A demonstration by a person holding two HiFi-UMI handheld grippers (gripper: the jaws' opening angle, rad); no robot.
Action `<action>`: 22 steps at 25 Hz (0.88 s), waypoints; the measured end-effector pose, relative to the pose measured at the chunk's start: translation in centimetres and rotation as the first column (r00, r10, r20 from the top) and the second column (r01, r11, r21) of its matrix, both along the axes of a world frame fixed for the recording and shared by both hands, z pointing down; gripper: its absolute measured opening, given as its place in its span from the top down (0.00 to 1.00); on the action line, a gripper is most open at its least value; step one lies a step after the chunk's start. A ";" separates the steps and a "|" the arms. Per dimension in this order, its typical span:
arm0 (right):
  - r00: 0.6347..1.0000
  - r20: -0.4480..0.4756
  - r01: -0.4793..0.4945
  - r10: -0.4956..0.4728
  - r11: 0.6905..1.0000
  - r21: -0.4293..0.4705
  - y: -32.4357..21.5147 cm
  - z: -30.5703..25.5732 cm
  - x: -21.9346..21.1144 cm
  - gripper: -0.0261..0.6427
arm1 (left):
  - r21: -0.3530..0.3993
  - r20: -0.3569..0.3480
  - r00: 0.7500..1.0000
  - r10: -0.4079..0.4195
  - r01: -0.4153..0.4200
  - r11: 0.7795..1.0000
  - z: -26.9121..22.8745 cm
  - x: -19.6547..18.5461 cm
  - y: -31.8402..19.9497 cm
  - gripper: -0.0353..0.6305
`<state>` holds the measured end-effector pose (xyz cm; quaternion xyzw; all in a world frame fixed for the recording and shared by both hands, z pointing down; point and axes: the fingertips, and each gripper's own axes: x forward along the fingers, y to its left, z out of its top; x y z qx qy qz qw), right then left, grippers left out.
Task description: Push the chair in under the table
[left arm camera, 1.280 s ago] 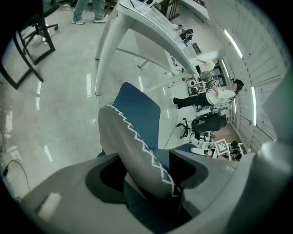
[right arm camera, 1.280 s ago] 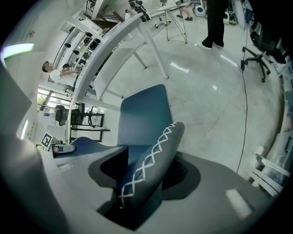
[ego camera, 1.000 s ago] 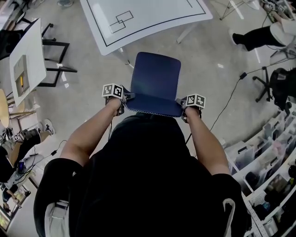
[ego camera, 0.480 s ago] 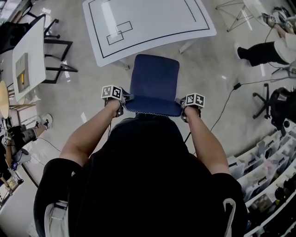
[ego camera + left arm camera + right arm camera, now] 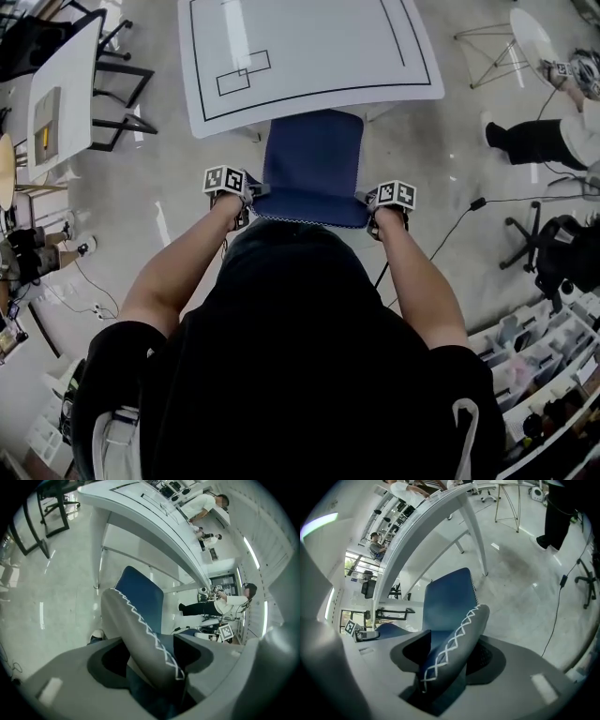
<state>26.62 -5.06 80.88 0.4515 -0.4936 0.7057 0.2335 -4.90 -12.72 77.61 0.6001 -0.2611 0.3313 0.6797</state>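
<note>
A blue chair (image 5: 313,167) stands in front of me, the front edge of its seat just beneath the near edge of the white table (image 5: 309,47). My left gripper (image 5: 246,196) is shut on the left corner of the chair's backrest (image 5: 140,634). On the right corner of the backrest (image 5: 452,651) my right gripper (image 5: 367,203) is shut too. In both gripper views the padded top edge with white zigzag stitching runs between the jaws. The blue seat (image 5: 447,597) reaches toward the table's legs (image 5: 473,531).
A second white table (image 5: 56,89) with black chairs stands at the left. A person (image 5: 544,136) stands at the right, near a black cable (image 5: 450,234) and an office chair base (image 5: 534,239). Shelves with bins (image 5: 544,375) line the lower right.
The chair has moved forward toward the table with both grippers holding it; its seat's front edge now reaches under the table's near edge.
</note>
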 end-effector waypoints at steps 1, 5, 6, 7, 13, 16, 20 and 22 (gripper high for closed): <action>1.000 -0.001 0.005 -0.005 1.000 0.003 -0.6 -0.1 0.3 0.58 | 0.003 -0.002 1.000 -0.008 0.008 1.000 0.0 0.2 -0.4 0.52; 1.000 -0.005 0.017 -0.017 1.000 0.011 -2.7 -0.3 0.9 0.58 | 0.012 -0.010 0.999 -0.041 0.042 0.999 -0.2 0.6 -1.7 0.52; 1.000 -0.005 0.020 -0.020 1.000 0.014 -3.3 -0.3 1.0 0.58 | 0.015 -0.011 0.999 -0.050 0.050 0.999 -0.3 0.7 -2.1 0.52; 1.000 -0.004 0.024 -0.024 1.000 0.017 -4.0 -0.3 1.1 0.58 | 0.017 -0.013 0.998 -0.056 0.056 0.998 -0.3 0.7 -2.5 0.52; 0.999 -0.013 0.053 -0.053 0.999 0.006 -7.2 -0.4 1.4 0.58 | 0.006 -0.022 0.998 -0.054 0.054 0.999 0.1 0.9 -4.5 0.52; 0.998 -0.018 0.056 -0.056 0.998 0.000 -8.8 -0.4 1.4 0.58 | -0.005 -0.029 0.998 -0.057 0.057 0.998 0.3 0.9 -6.0 0.52; 0.998 -0.023 0.050 -0.051 0.999 -0.009 -10.6 -0.5 1.4 0.58 | -0.023 -0.044 0.997 -0.062 0.061 0.998 0.6 0.9 -7.9 0.52; 0.999 -0.019 0.049 -0.050 0.999 -0.015 -11.4 -0.5 1.3 0.58 | -0.028 -0.049 0.997 -0.054 0.053 0.998 0.5 1.0 -8.8 0.52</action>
